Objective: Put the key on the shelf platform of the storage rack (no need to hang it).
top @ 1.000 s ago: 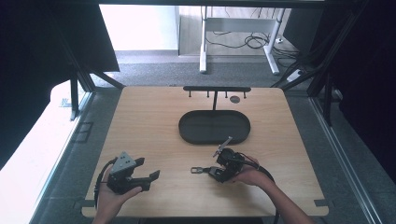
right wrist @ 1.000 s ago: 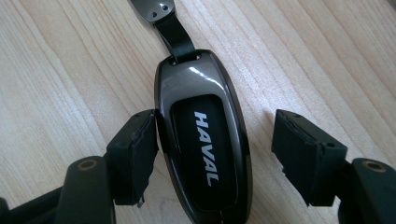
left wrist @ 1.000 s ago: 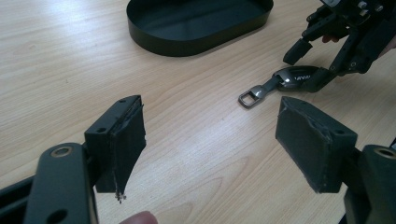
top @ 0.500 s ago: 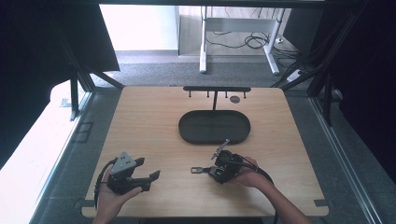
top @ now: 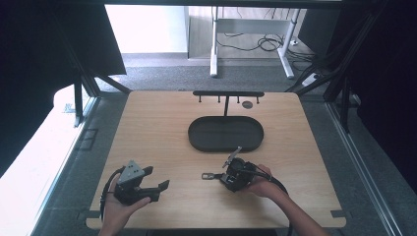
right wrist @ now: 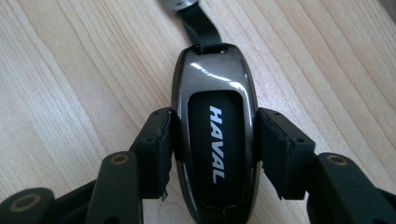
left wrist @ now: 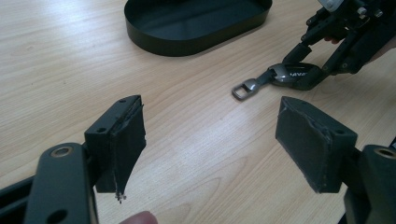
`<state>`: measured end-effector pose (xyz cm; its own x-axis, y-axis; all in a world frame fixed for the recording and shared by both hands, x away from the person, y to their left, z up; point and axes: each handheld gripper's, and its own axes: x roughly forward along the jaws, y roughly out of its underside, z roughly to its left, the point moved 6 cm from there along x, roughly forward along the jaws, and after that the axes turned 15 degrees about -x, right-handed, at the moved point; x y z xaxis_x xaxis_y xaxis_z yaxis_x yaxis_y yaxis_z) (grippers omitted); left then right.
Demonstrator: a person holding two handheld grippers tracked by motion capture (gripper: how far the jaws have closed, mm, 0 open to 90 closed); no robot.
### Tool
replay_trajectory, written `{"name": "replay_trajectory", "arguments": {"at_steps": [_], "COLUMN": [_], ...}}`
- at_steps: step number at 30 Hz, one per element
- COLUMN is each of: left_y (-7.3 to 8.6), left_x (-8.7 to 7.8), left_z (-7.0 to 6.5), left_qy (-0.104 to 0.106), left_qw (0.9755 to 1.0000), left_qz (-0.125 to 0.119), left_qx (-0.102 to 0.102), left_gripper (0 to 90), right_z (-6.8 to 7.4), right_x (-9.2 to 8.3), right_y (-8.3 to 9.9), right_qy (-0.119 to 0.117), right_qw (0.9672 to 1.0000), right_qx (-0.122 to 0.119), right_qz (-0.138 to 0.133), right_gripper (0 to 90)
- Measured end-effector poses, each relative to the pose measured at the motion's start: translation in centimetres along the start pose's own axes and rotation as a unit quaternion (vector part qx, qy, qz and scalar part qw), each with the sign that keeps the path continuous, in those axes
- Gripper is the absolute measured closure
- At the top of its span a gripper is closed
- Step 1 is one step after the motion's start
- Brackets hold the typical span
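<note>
Key fob clamped on table, lift not yet begun.

Right gripper just closed, pads now pressing both long sides of car key fob; grip apparently made, fob flat on wooden table near front edge, right of centre, not raised. Likely left: carry to black oval tray at table's middle, or to hook rack by back edge; cannot tell which. Left gripper near front-left corner, jaws wide apart, nothing between. Fob: glossy dark grey oval shell, black inset lettered HAVAL in white, short black strap ending in metal ring pointing toward left gripper.
</note>
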<state>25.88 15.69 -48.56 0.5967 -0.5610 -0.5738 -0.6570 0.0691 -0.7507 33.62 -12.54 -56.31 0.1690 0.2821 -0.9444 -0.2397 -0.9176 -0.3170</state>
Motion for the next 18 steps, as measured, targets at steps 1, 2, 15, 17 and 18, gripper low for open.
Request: {"name": "replay_trajectory", "arguments": {"at_steps": [1,2,15,17,18], "left_y": [-0.01,-0.01,-0.05,-0.07,-0.07], "left_x": [0.0,0.0,-0.1,-0.12,-0.12], "left_z": [-0.01,-0.01,0.05,0.09,0.09], "left_qy": [0.0,0.0,-0.001,0.0,0.0], "left_qw": [1.0,1.0,1.0,1.0,1.0], "left_qz": [0.0,0.0,-0.003,-0.004,-0.004], "left_qx": [0.0,0.0,-0.002,-0.003,-0.003], "left_gripper": [24.5,24.5,24.5,24.5,24.5], "right_z": [-0.02,-0.02,-0.33,-0.42,-0.42], "right_x": [0.01,0.01,-0.06,-0.09,-0.09], "right_y": [0.0,0.0,0.14,0.19,0.19], "right_qy": [0.0,0.0,-0.003,-0.003,-0.003], "right_qw": [1.0,1.0,0.9999,0.9999,0.9999], "right_qx": [0.0,0.0,0.009,0.016,0.016], "right_qz": [-0.002,-0.002,0.003,0.003,0.003], "right_gripper": [48.9,48.9,49.4,49.5,49.5]}}
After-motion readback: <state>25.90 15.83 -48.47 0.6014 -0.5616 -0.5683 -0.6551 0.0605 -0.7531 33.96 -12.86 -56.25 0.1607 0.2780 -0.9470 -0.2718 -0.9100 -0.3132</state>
